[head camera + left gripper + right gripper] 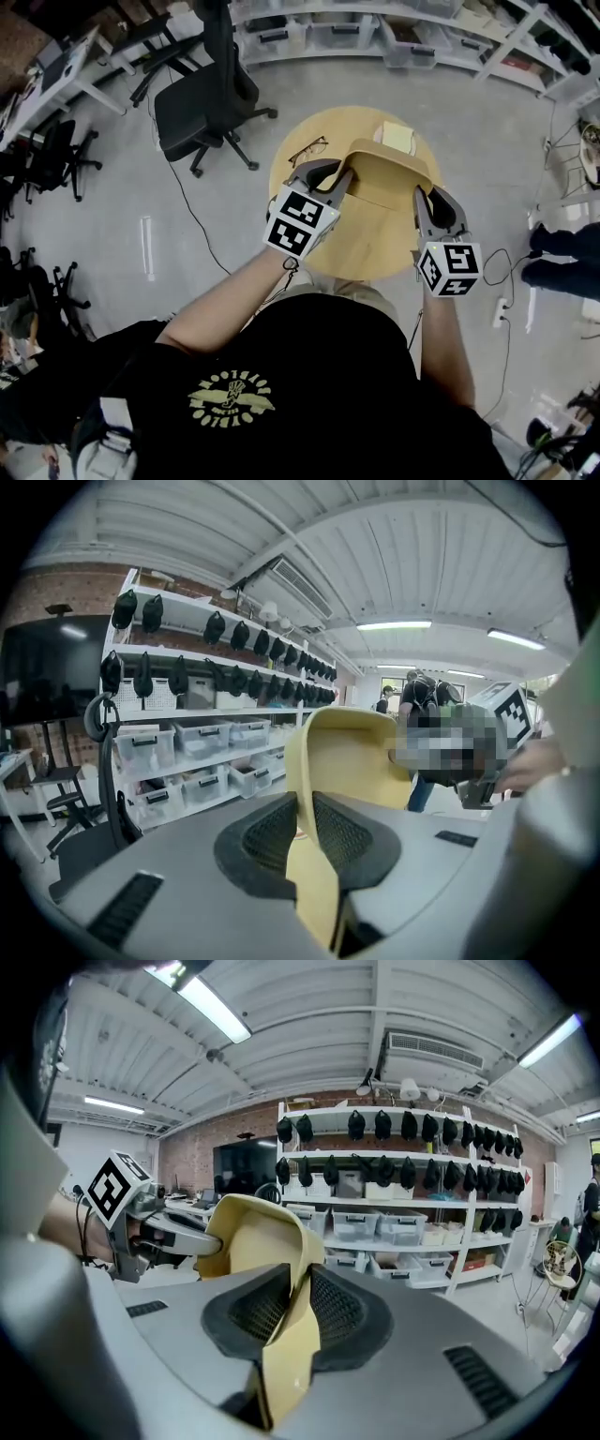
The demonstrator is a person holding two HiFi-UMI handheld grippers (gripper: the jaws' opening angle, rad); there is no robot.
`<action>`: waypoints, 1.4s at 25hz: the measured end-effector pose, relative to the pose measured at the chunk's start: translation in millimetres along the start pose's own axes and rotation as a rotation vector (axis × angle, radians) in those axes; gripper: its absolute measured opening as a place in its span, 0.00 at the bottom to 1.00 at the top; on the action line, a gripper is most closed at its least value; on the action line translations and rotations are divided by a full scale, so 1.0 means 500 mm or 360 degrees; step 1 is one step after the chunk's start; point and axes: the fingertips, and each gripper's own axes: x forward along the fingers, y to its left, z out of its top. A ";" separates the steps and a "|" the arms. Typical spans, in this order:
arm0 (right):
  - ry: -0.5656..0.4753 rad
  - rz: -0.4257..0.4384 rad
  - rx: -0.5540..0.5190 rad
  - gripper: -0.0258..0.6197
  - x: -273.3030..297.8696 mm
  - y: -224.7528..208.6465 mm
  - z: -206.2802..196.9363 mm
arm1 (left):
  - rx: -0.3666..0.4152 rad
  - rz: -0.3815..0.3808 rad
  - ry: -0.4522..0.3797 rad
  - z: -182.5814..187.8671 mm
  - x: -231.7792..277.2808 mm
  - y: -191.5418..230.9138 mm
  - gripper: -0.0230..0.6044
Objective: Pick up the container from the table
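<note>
The container [389,178], a shallow tan tray, hangs between the two hand-held grippers over the right half of the round tabletop [361,248], its open side up. Neither gripper view shows any tabletop beneath it, only the room beyond.

The left hand-held gripper [333,178] is clamped on the container's left wall. In its own view the thin tan wall runs straight up between the two dark meshed pads [267,836], which press on it from both sides, and the rest of the container curves away beyond the jaws, towards the right gripper.

The right hand-held gripper [433,211] pinches the opposite wall in the same way. Its pads [337,1312] squeeze the wall edge-on, and the container's body stretches off to the left, where the left gripper can be seen gripping the far side. In the head view the two grippers sit roughly level with each other, one at each end of the container, and the container looks close to level between them.

On the tabletop a pair of glasses [307,150] lies near the left edge, just beside the left gripper's jaws and apart from the container. A small yellow pad [397,137] sits at the far edge, partly behind the container's far rim. A black office chair [202,103] stands on the floor to the left, past the tabletop. Shelves [403,1222] with clear bins fill the background of both gripper views.
</note>
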 end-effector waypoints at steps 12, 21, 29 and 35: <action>-0.0241 -0.0016 -0.0098 0.17 -0.074 0.008 0.153 | 0.0119 0.0038 -0.0267 0.152 -0.077 -0.011 0.13; -0.0341 -0.0012 -0.0134 0.16 -0.118 0.019 0.217 | 0.0196 0.0067 -0.0371 0.216 -0.128 -0.027 0.13; -0.0374 -0.0019 -0.0151 0.16 -0.153 0.027 0.240 | 0.0218 0.0046 -0.0374 0.228 -0.142 -0.047 0.14; -0.0383 -0.0012 -0.0145 0.16 -0.159 0.035 0.241 | 0.0219 0.0040 -0.0379 0.227 -0.150 -0.048 0.14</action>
